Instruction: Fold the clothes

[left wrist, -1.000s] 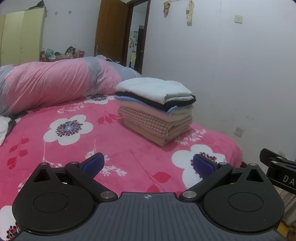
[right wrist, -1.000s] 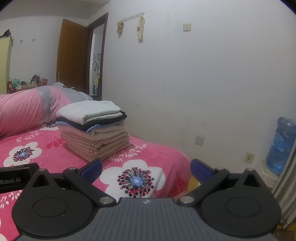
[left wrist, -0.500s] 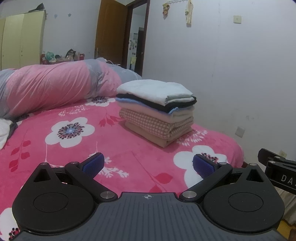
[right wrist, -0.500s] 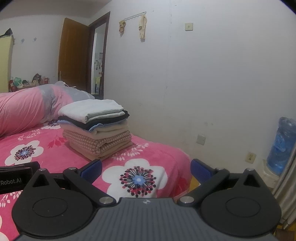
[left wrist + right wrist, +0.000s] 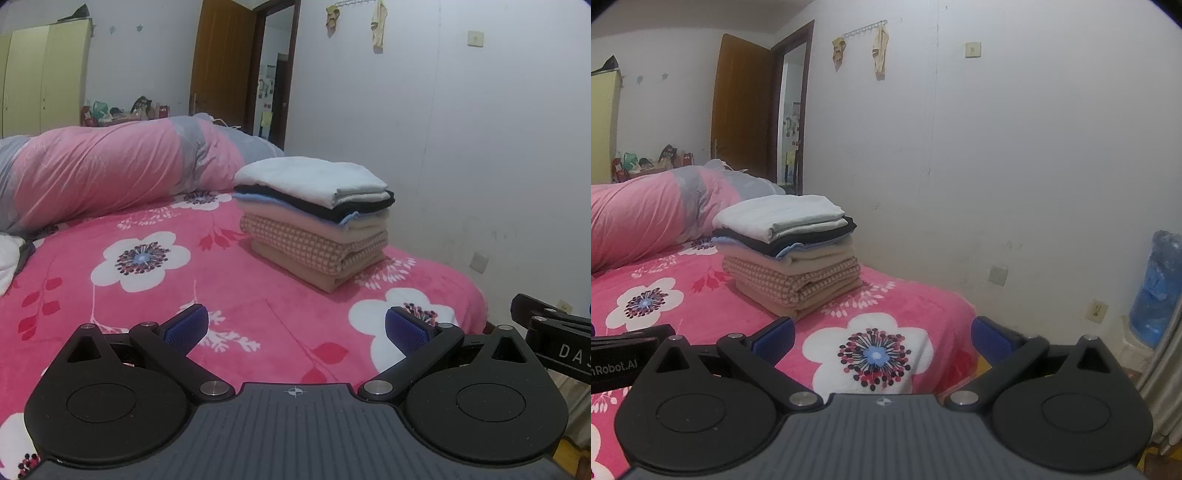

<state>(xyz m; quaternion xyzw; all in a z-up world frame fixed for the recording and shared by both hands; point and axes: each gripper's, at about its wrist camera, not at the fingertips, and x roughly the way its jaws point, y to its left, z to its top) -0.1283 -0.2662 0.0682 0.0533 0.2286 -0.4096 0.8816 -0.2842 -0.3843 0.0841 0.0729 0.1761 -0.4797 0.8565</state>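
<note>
Left hand-held gripper (image 5: 294, 326) spread wide, blue pads (image 5: 186, 328) well apart, nothing between them, hovering above the near part of the bed (image 5: 258, 325). Right hand-held gripper (image 5: 882, 336) likewise spread, blue pads (image 5: 774, 339) empty, poised over the bed's near right corner, with part of the other tool's black body showing at the left edge of its view.

Ahead of both, on the pink flowered bed cover: a stack of folded clothes (image 5: 314, 221), squared up and resting toward the bed's right side, near the white wall (image 5: 480, 147) but apart from it. From the top of the stack down: a white piece (image 5: 306, 177), a black one (image 5: 321, 206), a thin light-blue edge, a beige layer, a pink-and-cream checked piece (image 5: 295, 240), and a tan piece (image 5: 295, 267) at the bottom, touching the cover. Same stack (image 5: 786, 254) seen left of centre from the right wrist.

Left of the stack and behind it, a rolled pink-and-grey quilt (image 5: 110, 170) lying across the far side of the bed. Beyond the stack, a brown door (image 5: 225, 70) standing open beside a dark doorway. Far left of the stack, a pale yellow wardrobe (image 5: 44, 77). Right of the stack, past the bed's edge, a blue water bottle (image 5: 1156, 291) standing against the wall.
</note>
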